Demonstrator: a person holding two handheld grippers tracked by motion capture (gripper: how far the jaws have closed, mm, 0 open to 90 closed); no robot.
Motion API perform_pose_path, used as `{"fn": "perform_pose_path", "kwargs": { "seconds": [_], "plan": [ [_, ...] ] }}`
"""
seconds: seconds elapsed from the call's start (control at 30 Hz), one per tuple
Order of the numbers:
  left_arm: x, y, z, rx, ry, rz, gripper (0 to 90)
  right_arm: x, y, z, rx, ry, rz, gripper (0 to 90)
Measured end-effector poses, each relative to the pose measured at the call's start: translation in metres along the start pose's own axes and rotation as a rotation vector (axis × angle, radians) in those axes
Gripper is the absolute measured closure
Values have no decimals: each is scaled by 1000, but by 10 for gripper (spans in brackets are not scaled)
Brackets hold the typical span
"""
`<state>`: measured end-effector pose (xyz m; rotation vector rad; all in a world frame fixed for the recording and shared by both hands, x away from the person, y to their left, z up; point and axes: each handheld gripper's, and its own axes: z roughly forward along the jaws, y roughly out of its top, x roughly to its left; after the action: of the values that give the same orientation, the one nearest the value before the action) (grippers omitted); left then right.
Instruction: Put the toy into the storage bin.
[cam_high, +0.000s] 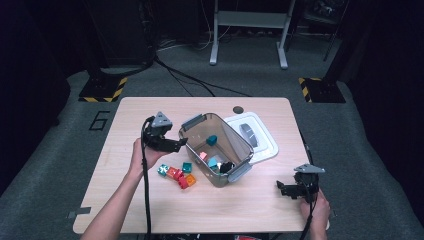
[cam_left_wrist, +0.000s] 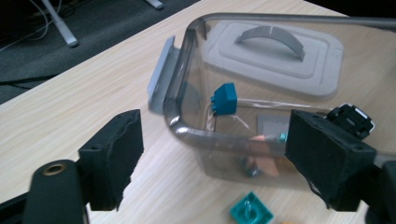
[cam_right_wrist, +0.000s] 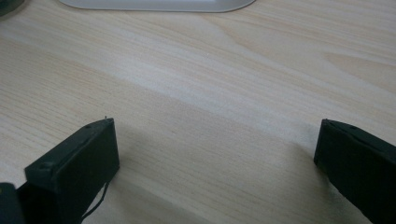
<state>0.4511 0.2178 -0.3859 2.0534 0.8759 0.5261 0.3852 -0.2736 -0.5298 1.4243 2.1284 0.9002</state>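
A clear plastic bin (cam_high: 226, 131) stands mid-table with its grey latches folded out. My left gripper (cam_high: 182, 143) hovers at the bin's left rim (cam_left_wrist: 187, 133), jaws open and nothing between them (cam_left_wrist: 215, 137). A teal block (cam_high: 212, 140) shows inside the upper part of the bin (cam_left_wrist: 224, 99), apart from both jaws. More blocks (cam_high: 215, 162) lie on the bin's floor, among them a black piece (cam_left_wrist: 350, 121). Near the table's right front corner my right gripper (cam_high: 283, 189) rests low over bare wood, open and holding nothing (cam_right_wrist: 215, 140).
Several loose blocks (cam_high: 177, 175), teal, red and orange, lie on the table in front of the bin, one teal block (cam_left_wrist: 251, 212) just below my left jaws. The white lid (cam_high: 260, 135) with a grey handle lies behind the bin to the right. The wooden table (cam_high: 150, 210) ends close to the right hand.
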Motion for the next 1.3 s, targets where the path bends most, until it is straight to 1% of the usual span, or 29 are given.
{"fn": "perform_pose_path", "kwargs": {
  "seconds": [0.1,0.17,0.27,0.37,0.47,0.53,0.57,0.6,0.63,0.67,0.7,0.73,0.77,0.8,0.83,0.87,0.93,0.97,1.0,1.03,1.07,1.1,1.13,1.2,1.23,1.27,1.3],
  "plan": [
    [3,-13,-6,0,17,-17,150,0,0,0,0,0,0,0],
    [5,-20,-9,11,26,-20,145,0,0,0,0,0,0,0],
    [9,-35,-9,24,28,-44,134,0,0,0,0,0,0,0],
    [13,-50,-8,48,38,-66,115,0,0,0,0,0,0,0],
    [17,-66,-4,75,50,-101,85,0,0,0,0,0,0,0],
    [19,-77,-2,95,71,-110,80,0,0,0,0,0,0,0],
    [20,-83,1,107,74,-118,80,0,0,0,0,0,0,0],
    [21,-87,2,120,77,-113,81,0,0,0,0,0,0,0],
    [22,-92,4,134,79,-121,81,0,0,0,0,0,0,0],
    [23,-97,6,152,84,-117,83,0,0,0,0,0,0,0],
    [23,-101,10,150,92,-136,87,0,0,0,0,0,0,0],
    [24,-106,12,156,96,-133,92,0,0,0,0,0,0,0],
    [24,-109,14,176,97,-141,94,0,0,0,0,0,0,0],
    [25,-112,17,183,109,-137,94,0,0,0,0,0,0,0],
    [25,-115,19,188,115,-147,95,0,0,0,0,0,0,0],
    [26,-119,21,189,123,-148,94,0,0,0,0,0,0,0],
    [27,-123,24,202,118,-167,95,0,0,0,0,0,0,0],
    [28,-125,25,195,119,-185,95,0,0,0,0,0,0,0],
    [30,-125,25,208,116,-184,96,0,0,0,0,0,0,0],
    [30,-126,25,204,126,-191,100,0,0,0,0,0,0,0],
    [31,-127,25,217,123,-185,104,0,0,0,0,0,0,0],
    [32,-127,26,214,126,-182,106,0,0,0,0,-1,0,0],
    [32,-128,26,218,133,-183,107,0,0,0,0,0,0,0],
    [34,-129,25,229,134,-173,105,0,0,0,0,0,0,0],
    [35,-130,24,225,141,-180,104,0,0,0,0,0,0,0],
    [36,-130,23,235,138,-182,102,0,0,0,0,0,0,0],
    [37,-131,23,223,152,-190,102,0,0,0,0,0,0,0]
  ]
}}
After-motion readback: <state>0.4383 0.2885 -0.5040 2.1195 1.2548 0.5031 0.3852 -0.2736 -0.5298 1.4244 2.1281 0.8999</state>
